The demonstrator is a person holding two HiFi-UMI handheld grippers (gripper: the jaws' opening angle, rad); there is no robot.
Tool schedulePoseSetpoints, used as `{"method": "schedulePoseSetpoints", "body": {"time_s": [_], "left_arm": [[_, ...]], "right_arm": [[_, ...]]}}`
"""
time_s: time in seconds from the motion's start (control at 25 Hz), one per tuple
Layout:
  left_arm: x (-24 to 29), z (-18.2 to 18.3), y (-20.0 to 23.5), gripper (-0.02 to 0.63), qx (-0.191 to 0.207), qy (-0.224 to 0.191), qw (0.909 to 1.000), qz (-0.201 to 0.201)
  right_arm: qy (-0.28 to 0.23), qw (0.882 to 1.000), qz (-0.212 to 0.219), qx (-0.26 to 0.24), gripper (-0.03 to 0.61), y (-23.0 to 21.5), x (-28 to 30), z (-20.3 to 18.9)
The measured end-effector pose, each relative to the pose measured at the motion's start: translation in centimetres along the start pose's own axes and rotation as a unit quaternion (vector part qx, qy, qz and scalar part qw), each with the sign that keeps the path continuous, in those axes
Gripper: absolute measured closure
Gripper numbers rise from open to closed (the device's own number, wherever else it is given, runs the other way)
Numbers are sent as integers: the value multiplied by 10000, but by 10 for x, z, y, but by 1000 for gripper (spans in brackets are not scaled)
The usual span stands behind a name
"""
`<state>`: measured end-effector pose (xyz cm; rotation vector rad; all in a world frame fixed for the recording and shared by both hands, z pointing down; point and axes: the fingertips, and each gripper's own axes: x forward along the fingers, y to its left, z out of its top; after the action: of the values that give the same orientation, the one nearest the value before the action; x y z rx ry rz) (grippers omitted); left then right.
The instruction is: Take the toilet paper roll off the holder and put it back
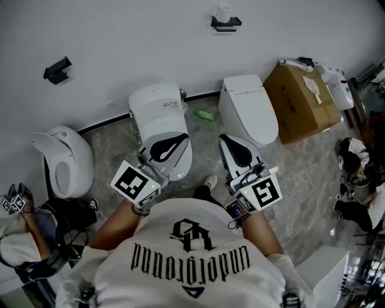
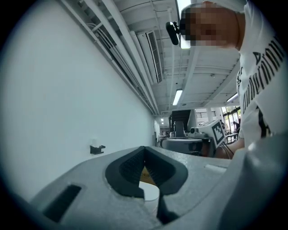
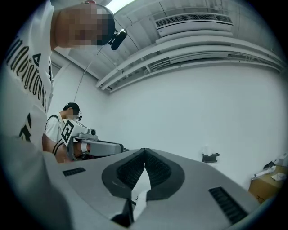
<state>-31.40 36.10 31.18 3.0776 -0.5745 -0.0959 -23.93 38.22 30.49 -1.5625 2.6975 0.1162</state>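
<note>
I found the roll (image 1: 224, 12) standing on the holder (image 1: 226, 24). The left gripper (image 2: 144, 150) was well short of the holder, its 2 jaws pressed together and empty. The right gripper (image 3: 144, 151) was likewise closed, holding nothing.

Tiny and cropped
Head view: toilet paper roll (image 1: 224, 13) at twelve o'clock, too small for detail. Right gripper view: cardboard box (image 3: 269, 187) at four o'clock, cropped by the edge.

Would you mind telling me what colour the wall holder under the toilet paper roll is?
Black. The holder shows best in the head view.
</note>
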Motion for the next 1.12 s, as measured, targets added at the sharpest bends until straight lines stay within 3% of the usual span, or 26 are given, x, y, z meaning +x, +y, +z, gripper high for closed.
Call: {"method": "schedulePoseSetpoints", "body": {"time_s": [0.12,0.32,0.76,1.12], "left_arm": [[15,-12,8,600,-20,75,10000,58],[57,-26,20,600,-509,151,9985,146],[196,-45,25,600,-361,410,9984,132],[258,-50,9,600,-289,537,9981,-14]], "right_arm": [[56,10000,52,32,565,-20,2,-8],[88,9998,148,81,565,-70,3,-15],[204,9992,316,120,565,-196,-20,-27],[91,9996,178,201,565,-261,-47,-26]]}}
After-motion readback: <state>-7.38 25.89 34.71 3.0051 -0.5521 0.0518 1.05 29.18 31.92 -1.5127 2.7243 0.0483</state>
